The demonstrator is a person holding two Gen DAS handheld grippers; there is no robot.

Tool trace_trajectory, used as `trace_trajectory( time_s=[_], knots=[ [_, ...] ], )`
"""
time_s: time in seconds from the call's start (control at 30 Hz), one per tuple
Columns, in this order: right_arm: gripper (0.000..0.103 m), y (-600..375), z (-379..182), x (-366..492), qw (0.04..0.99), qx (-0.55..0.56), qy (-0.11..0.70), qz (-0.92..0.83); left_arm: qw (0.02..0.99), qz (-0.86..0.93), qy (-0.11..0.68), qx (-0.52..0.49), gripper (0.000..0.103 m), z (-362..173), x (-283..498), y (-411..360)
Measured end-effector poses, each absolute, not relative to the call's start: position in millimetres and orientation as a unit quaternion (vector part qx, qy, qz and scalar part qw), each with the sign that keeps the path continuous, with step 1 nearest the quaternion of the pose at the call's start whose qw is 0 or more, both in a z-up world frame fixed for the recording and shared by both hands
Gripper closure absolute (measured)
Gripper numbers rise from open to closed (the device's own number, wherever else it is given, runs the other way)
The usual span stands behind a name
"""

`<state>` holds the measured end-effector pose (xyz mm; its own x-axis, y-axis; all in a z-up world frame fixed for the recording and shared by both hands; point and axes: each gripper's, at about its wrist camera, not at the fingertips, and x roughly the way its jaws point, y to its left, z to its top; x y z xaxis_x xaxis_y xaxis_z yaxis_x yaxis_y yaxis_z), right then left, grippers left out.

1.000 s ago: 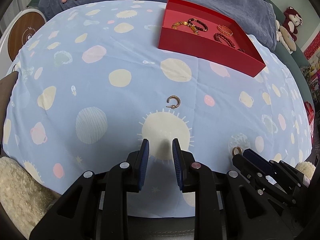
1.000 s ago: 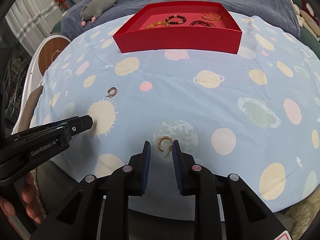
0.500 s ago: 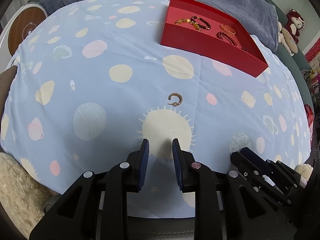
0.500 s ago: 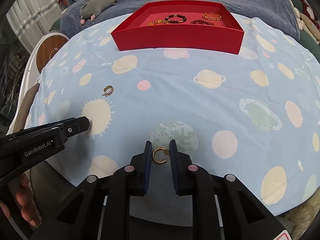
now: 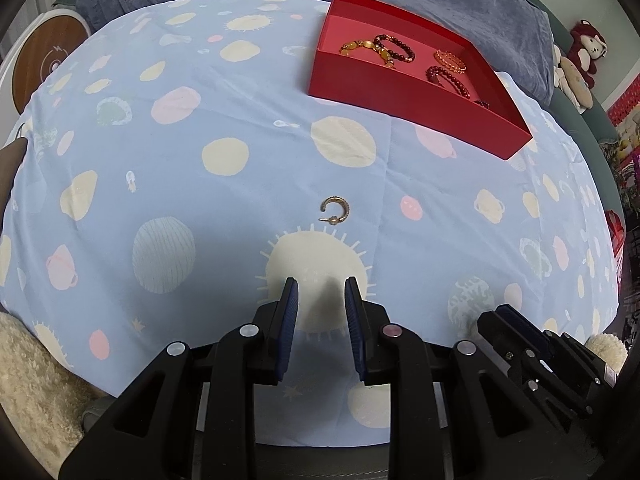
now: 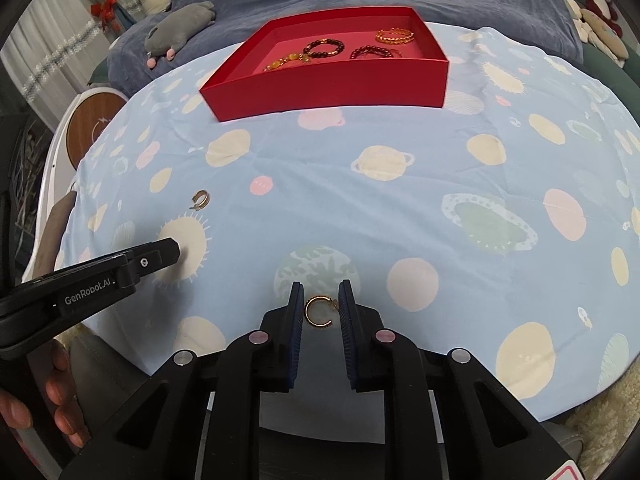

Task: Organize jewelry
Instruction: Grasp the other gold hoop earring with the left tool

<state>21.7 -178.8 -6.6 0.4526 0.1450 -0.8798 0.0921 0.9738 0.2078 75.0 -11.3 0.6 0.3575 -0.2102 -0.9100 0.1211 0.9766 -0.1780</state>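
- The right gripper [image 6: 320, 300] has its jaws narrowed around a small gold hoop earring [image 6: 318, 312]; they have just been closing, and the earring lies between the blue pads [image 6: 297, 320].
- The earring's left curve sits against the left pad and its open end reaches the right pad, so it reads as pinched, though the contact is slight.
- The left gripper [image 5: 320, 300] stands with a narrow gap between its pads [image 5: 289, 312] and nothing in it; it points down at a pale sun print on the cloth [image 5: 200, 120].
- A second hoop earring [image 5: 336, 210] lies flat on the cloth just beyond that sun print, apart from the left gripper's tips.
- In the right wrist view, the left gripper shows from the side at the lower left, with the person's fingers [image 6: 60, 400] beneath it.
- At the far side of the blue planet-print cloth sits a red tray [image 6: 332, 88], holding a yellow bead bracelet [image 6: 286, 60], dark bead bracelets [image 6: 326, 47] and a gold bangle [image 6: 394, 35].
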Motion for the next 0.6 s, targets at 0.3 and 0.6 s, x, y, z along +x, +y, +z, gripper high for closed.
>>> trace_trajectory(
  time_s=[0.3,0.6],
  knots=[
    [0.086,-193,-8,24,0.842,0.131,0.524,0.004,0.826,-0.094,0.553,-0.05,0.075,-2,90,-12],
    [0.086,-198,-8,29,0.838,0.149,0.525,0.005,0.828,-0.099,0.551,-0.037,0.075,-8,112,-31]
  ],
)
